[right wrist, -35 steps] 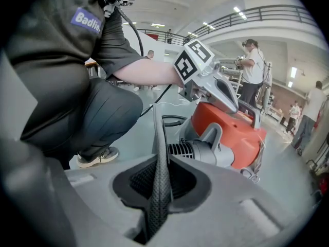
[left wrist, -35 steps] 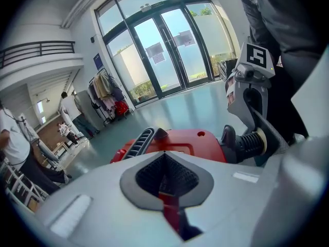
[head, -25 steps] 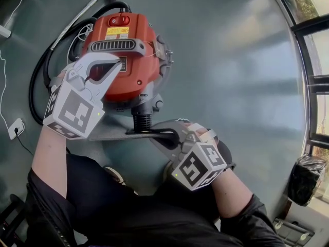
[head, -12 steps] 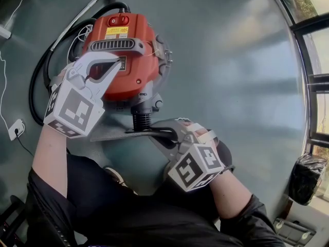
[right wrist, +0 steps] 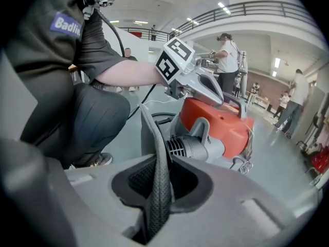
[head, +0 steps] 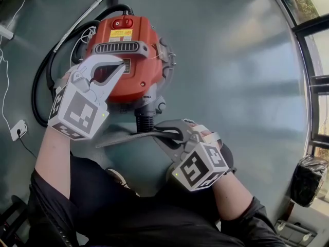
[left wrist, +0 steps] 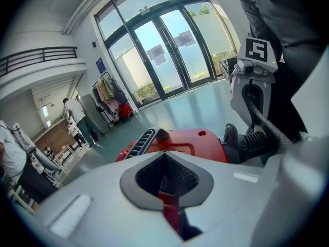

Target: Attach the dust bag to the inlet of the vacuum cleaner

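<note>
The red vacuum cleaner (head: 131, 60) stands on the floor with its black ribbed inlet (head: 145, 121) pointing at me. A flat grey dust bag (head: 121, 138) lies across the inlet's mouth. My right gripper (head: 169, 134) is shut on the bag's right edge. In the right gripper view the mesh fabric (right wrist: 159, 189) is pinched between the pads. Its jaws have just been opening slightly, with the bag still between them. My left gripper (head: 119, 66) rests on top of the vacuum near the grey handle (head: 117, 46), its jaws shut and holding nothing.
A black hose (head: 41, 81) and a metal wand (head: 82, 17) curl round the vacuum's left side. A white plug (head: 15, 128) lies on the floor at left. A dark bag (head: 306, 179) sits by the window frame at right. My shoe (head: 115, 175) is below the dust bag.
The bag's free left end hangs a little lower than before. Both grippers keep their places.
</note>
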`<control>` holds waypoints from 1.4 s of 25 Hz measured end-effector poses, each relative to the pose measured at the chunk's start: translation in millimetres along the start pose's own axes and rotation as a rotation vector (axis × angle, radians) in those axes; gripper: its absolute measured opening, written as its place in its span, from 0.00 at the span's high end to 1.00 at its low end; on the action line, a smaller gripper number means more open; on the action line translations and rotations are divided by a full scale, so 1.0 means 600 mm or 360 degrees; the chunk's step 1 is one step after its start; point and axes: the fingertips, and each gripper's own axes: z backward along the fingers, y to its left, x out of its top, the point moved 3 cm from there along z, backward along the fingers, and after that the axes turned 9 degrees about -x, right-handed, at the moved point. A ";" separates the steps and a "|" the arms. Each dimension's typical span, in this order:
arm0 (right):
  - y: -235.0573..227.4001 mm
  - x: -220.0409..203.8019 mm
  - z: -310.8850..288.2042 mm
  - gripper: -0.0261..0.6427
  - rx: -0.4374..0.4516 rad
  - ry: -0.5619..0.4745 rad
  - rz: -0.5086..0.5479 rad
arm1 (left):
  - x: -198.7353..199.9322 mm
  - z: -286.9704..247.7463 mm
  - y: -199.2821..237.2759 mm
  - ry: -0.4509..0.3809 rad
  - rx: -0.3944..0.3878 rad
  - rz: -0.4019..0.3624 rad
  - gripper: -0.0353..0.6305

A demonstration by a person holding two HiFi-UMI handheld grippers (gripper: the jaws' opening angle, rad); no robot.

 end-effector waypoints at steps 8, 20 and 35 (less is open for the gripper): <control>-0.010 -0.020 -0.007 0.89 0.0037 0.0011 -0.0242 | -0.001 0.000 0.000 -0.0011 -0.0004 -0.0009 0.92; -0.010 0.008 -0.012 0.88 -0.0019 0.0051 -0.0105 | 0.000 0.003 0.001 -0.0024 0.0026 -0.0025 0.93; -0.024 -0.006 -0.010 0.85 -0.0051 0.0050 -0.0359 | 0.002 0.004 -0.001 -0.0047 0.0023 -0.0031 0.93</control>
